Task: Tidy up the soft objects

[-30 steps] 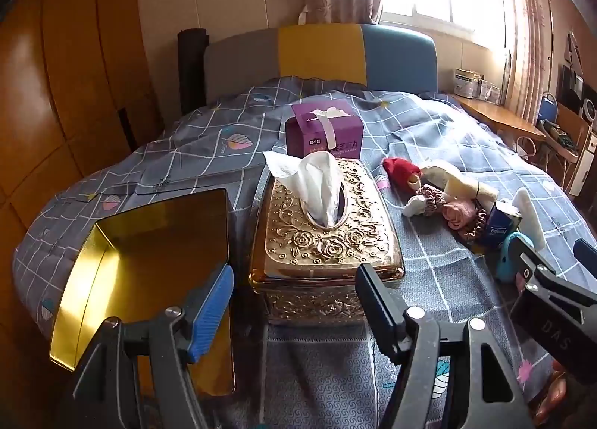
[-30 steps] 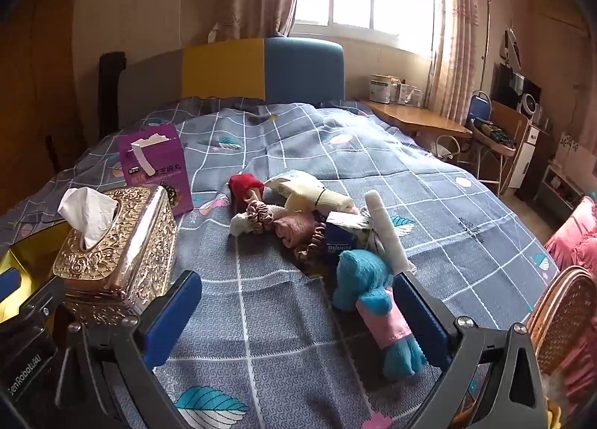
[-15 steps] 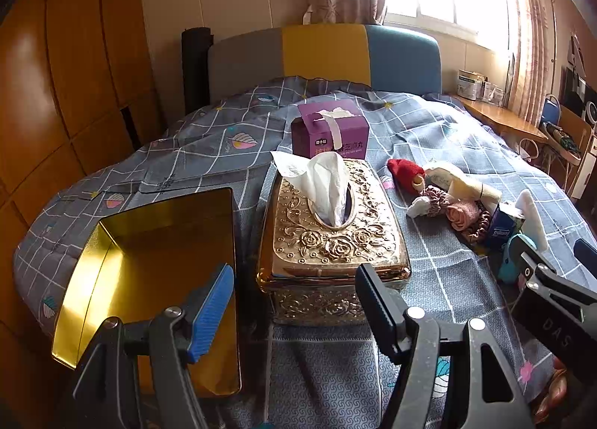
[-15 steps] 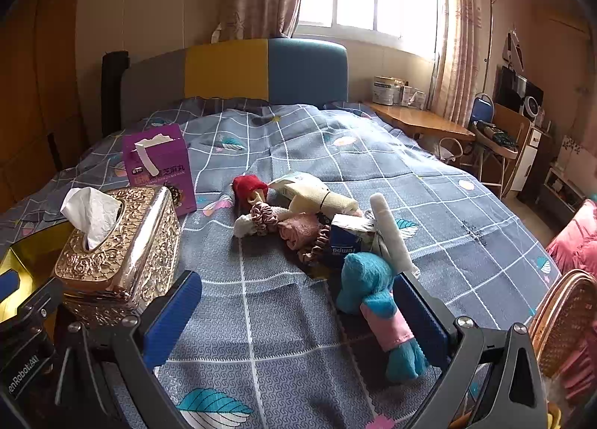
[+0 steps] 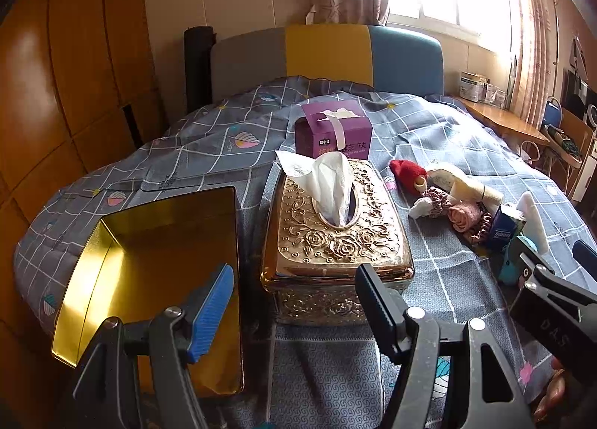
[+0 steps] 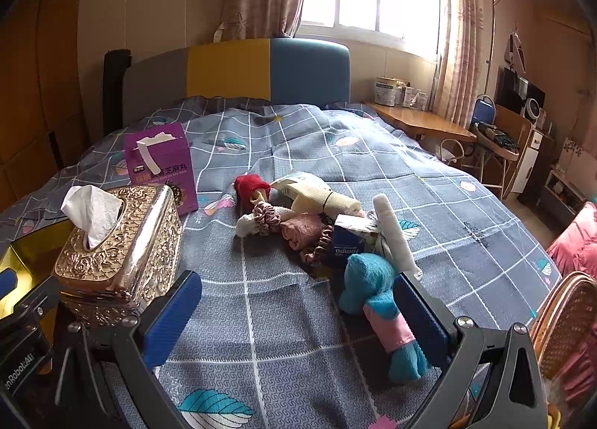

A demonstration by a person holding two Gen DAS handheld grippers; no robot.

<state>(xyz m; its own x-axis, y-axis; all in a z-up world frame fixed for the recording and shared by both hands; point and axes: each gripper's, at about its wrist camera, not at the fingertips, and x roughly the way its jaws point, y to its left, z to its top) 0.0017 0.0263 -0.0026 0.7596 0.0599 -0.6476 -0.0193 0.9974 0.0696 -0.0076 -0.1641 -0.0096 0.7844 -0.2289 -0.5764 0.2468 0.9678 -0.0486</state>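
Soft things lay in one jumbled pile (image 6: 317, 224) on the bed (image 6: 373, 153), near the gold tissue box (image 5: 335, 231), with the blue stuffed toy (image 6: 377, 302) lying just in front of the right tool (image 6: 298, 313). Both the right tool and the left tool (image 5: 294, 298) were spread wide and held nothing. I thought a grab at the toy could snag the bedcover or drag the small tissue pack (image 6: 349, 242) along, because everything sat so close together.

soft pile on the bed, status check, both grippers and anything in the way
Left gripper open, empty, over gold tray. Right gripper open, empty, short of blue plush. Soft pile untouched. Gold tissue box stands beside it, path clear.
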